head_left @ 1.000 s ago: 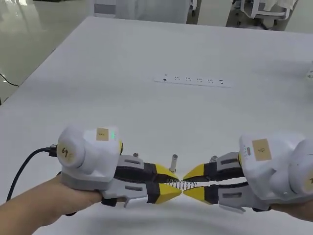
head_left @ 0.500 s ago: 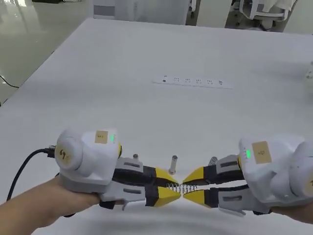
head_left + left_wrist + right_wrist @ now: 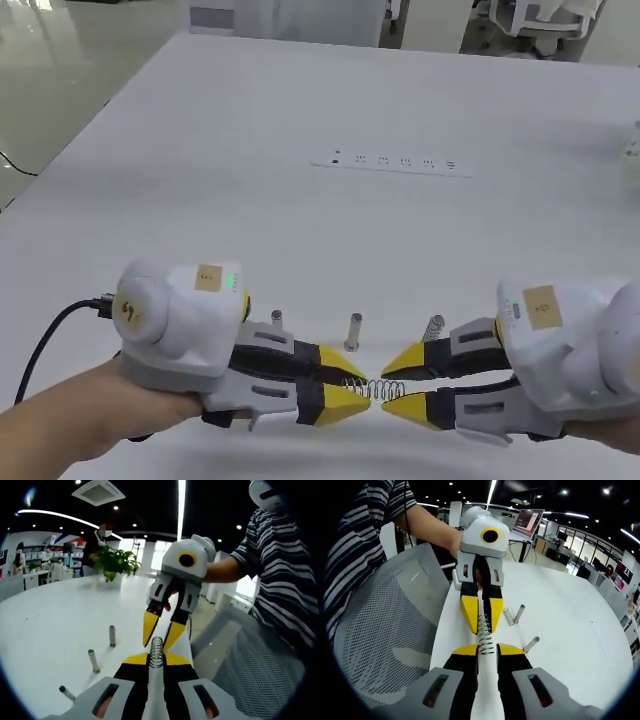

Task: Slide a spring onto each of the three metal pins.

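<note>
The left gripper (image 3: 360,386) sits at 7 o'clock in the head view, held in a hand (image 3: 80,425), its yellow-tipped jaws pointing toward 3 o'clock. They are closed down on one end of a spring (image 3: 372,386). In the left gripper view the coil rises straight out from between those tips.

On the white table (image 3: 250,200), the left pin (image 3: 277,318) stands upright at 11 o'clock from the meeting tips. The middle pin (image 3: 354,331), also upright and bare, stands at 12 o'clock, near the tips but clear of them. The held spring lies level above the table at 6 o'clock in the head view and bridges the two grippers.

A second spring (image 3: 434,328) stands tilted at 1 o'clock from the tips. In the right gripper view it leans just beside a neighbouring pin (image 3: 519,613) rather than around it.

The right gripper (image 3: 388,387) comes in from 4 o'clock, pointing toward 9 o'clock, nose to nose with the left one. Its jaws stand a little apart, and the spring's other end lies between the tips. In the left gripper view that gap looks slightly wider than the coil. Whether either pad touches the coil cannot be told.

A power strip (image 3: 393,163) lies well apart at 12 o'clock on the table.
</note>
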